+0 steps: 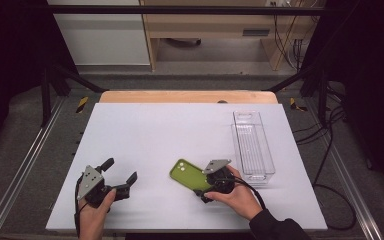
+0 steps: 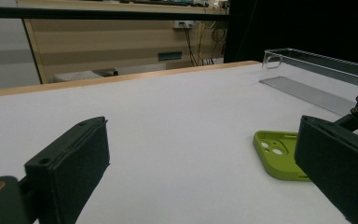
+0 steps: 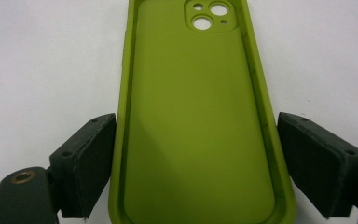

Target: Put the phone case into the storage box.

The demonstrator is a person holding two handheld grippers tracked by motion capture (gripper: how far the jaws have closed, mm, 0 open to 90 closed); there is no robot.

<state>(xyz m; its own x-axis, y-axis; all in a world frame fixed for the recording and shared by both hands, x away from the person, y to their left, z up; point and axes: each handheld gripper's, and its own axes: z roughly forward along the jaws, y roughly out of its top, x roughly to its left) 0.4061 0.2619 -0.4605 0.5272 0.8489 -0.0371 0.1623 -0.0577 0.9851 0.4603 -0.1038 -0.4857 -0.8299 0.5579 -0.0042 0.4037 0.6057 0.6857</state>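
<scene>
A green phone case lies inside-up on the white table top, its camera holes at the far end. My right gripper is at the case's near end. In the right gripper view the two black pads sit against the long sides of the phone case, so the right gripper is shut on it. My left gripper rests near the front left of the table, open, with nothing between its jaws. In the left gripper view the phone case shows off to the right of the left gripper.
A clear plastic bin stands lengthwise at the right of the table, just beyond the right hand, and the same bin is in the left gripper view. A wooden strip edges the table's far side. Dark frame rails run along both sides.
</scene>
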